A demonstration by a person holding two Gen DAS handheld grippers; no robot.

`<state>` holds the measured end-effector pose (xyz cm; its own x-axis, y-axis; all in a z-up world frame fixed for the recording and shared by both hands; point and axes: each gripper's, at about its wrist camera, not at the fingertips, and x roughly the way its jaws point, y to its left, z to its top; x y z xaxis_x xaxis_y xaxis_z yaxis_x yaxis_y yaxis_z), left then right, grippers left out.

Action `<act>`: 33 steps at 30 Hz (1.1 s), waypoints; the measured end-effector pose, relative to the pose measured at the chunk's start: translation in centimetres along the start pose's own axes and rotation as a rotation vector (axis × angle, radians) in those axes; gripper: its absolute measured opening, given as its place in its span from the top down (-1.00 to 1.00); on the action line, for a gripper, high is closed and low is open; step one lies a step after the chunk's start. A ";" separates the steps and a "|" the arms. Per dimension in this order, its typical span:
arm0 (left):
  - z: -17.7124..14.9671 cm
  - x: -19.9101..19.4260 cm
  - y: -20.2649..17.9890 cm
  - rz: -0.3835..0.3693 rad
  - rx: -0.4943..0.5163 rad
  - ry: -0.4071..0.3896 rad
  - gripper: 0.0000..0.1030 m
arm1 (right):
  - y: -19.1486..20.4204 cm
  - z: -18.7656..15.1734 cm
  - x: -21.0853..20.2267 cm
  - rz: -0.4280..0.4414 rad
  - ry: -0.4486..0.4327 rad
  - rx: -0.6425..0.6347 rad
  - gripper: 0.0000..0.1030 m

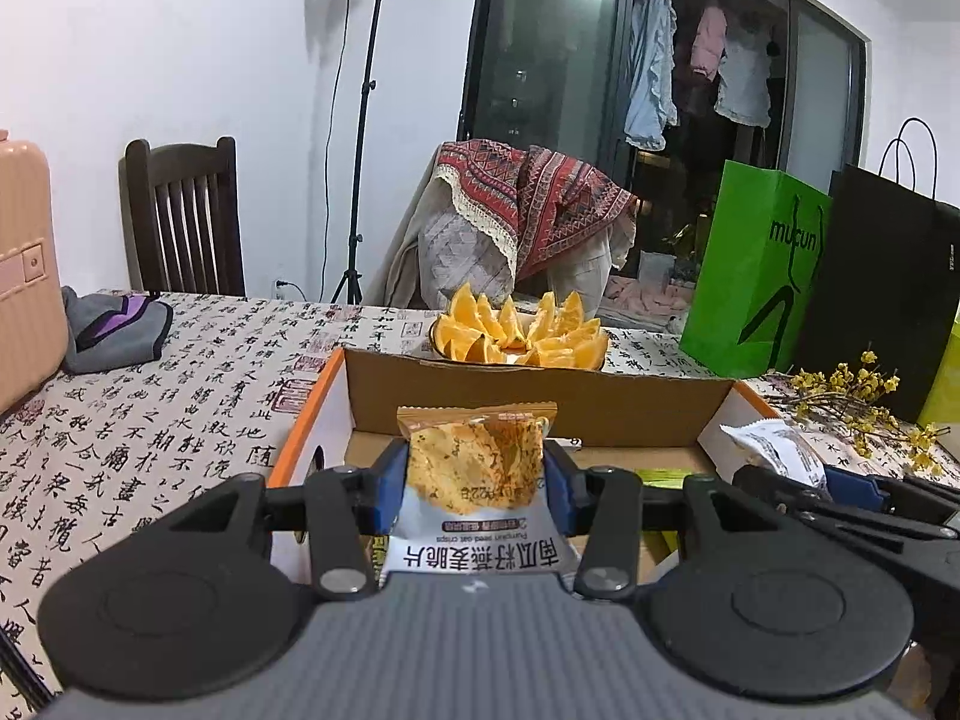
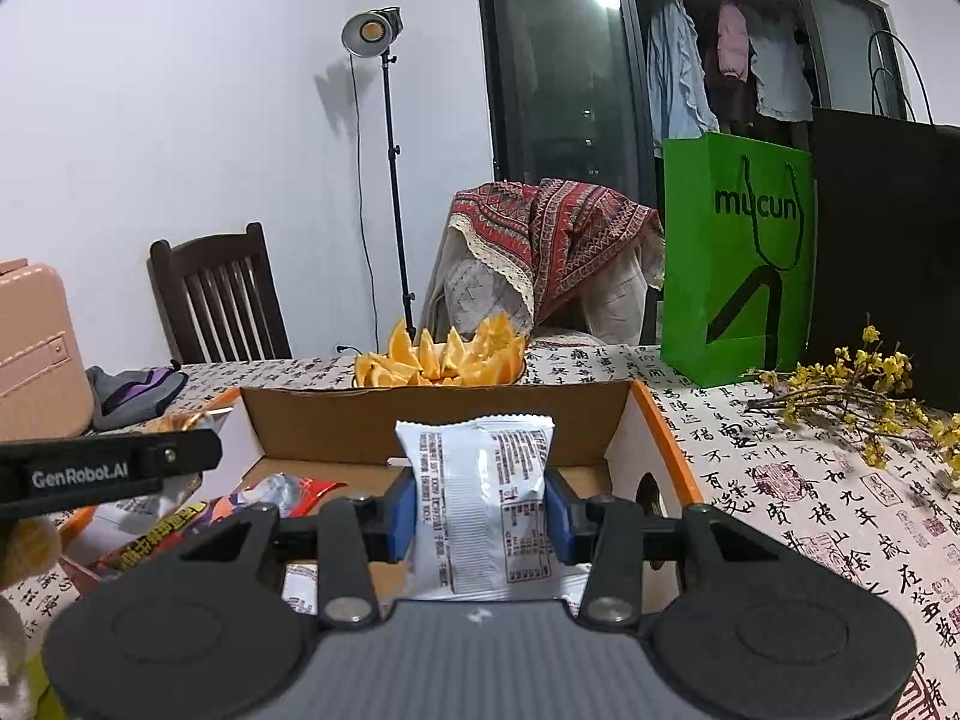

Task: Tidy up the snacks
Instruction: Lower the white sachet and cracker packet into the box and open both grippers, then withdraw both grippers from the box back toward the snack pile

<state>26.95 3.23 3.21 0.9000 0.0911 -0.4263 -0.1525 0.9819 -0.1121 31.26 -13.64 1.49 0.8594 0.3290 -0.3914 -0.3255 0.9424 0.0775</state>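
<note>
1. The cardboard box lies open on the table, directly ahead of and below both grippers.
2. Left gripper clamps an upright pumpkin-seed oat crisp packet.
3. Right gripper pinches a white snack packet, also upright, over the box's right half.

"mucun" on green bag; "GenRobot.AI" on left claw; "Pumpkin seed oat crisps" on packet
</note>
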 end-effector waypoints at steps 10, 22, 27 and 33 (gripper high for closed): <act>0.3 -1.0 0.9 0.026 -0.049 -0.052 -0.76 | -0.5 -0.2 0.1 0.017 0.011 0.027 -0.56; 0.6 -1.5 1.4 0.054 -0.083 -0.066 -1.00 | -0.2 -0.1 -0.4 0.025 0.000 0.018 -1.00; 0.6 -1.7 1.3 0.050 -0.079 -0.065 -1.00 | -0.2 0.1 -0.6 0.020 -0.005 0.015 -1.00; 1.6 -3.8 0.7 0.020 -0.068 -0.084 -1.00 | 0.1 0.8 -1.8 0.008 -0.024 0.004 -1.00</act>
<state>24.08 3.86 6.16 0.9271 0.1265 -0.3527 -0.1953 0.9665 -0.1667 30.04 -14.09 2.92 0.8660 0.3380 -0.3686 -0.3308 0.9399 0.0846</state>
